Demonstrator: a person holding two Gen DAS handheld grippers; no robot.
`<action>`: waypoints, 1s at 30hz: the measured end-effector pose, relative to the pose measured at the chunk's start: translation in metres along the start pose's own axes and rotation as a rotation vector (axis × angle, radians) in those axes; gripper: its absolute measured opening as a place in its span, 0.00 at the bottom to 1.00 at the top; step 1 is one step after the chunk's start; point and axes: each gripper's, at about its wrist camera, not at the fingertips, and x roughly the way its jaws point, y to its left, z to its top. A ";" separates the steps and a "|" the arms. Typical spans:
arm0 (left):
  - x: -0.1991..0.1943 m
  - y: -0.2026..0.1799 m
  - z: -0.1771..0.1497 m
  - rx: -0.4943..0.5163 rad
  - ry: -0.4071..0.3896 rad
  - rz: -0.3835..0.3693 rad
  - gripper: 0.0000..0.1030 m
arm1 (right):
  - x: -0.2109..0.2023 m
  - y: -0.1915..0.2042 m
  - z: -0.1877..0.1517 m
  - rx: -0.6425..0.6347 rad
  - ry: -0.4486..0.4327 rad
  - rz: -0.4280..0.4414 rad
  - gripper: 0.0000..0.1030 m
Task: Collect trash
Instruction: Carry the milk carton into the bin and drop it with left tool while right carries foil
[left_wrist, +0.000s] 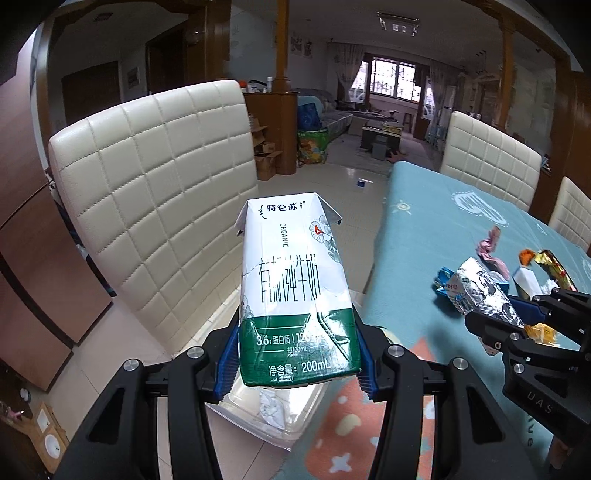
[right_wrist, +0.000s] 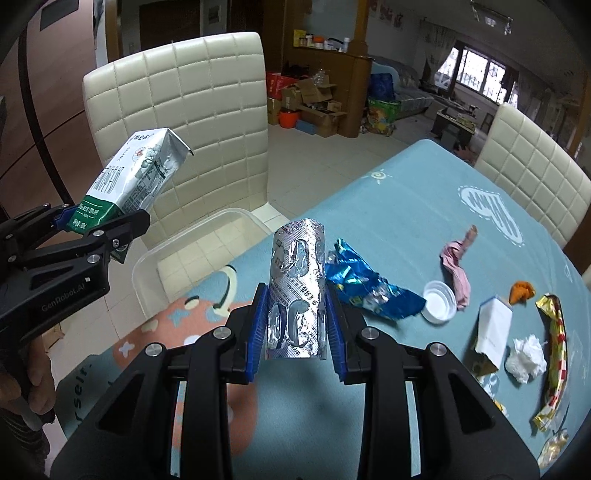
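Note:
My left gripper (left_wrist: 297, 360) is shut on a white and green milk carton (left_wrist: 293, 291) and holds it in the air above a clear plastic bin (left_wrist: 273, 410) beside the table's edge. The carton (right_wrist: 129, 184) and left gripper (right_wrist: 98, 230) also show in the right wrist view, above the bin (right_wrist: 192, 254). My right gripper (right_wrist: 295, 332) is shut on a silver blister pack (right_wrist: 297, 288), held above the teal tablecloth (right_wrist: 406, 206). The right gripper (left_wrist: 524, 321) with the pack (left_wrist: 484, 295) shows at the right of the left wrist view.
Trash lies on the cloth: a blue foil wrapper (right_wrist: 369, 288), a white cap (right_wrist: 439, 301), a pink wrapper (right_wrist: 458, 266), a small white box (right_wrist: 493, 328), a crumpled tissue (right_wrist: 526, 358), a gold and red wrapper (right_wrist: 554, 358), an orange scrap (right_wrist: 521, 291). A cream chair (right_wrist: 184, 110) stands behind the bin.

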 end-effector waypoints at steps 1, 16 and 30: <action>0.000 0.003 0.000 -0.001 -0.002 0.007 0.49 | 0.002 0.000 0.002 0.000 0.000 0.004 0.31; 0.020 0.028 0.005 -0.025 0.017 0.076 0.49 | 0.032 0.013 0.035 0.001 -0.006 0.056 0.31; 0.036 0.025 0.000 -0.023 0.053 0.110 0.78 | 0.041 0.011 0.028 -0.001 0.019 0.060 0.31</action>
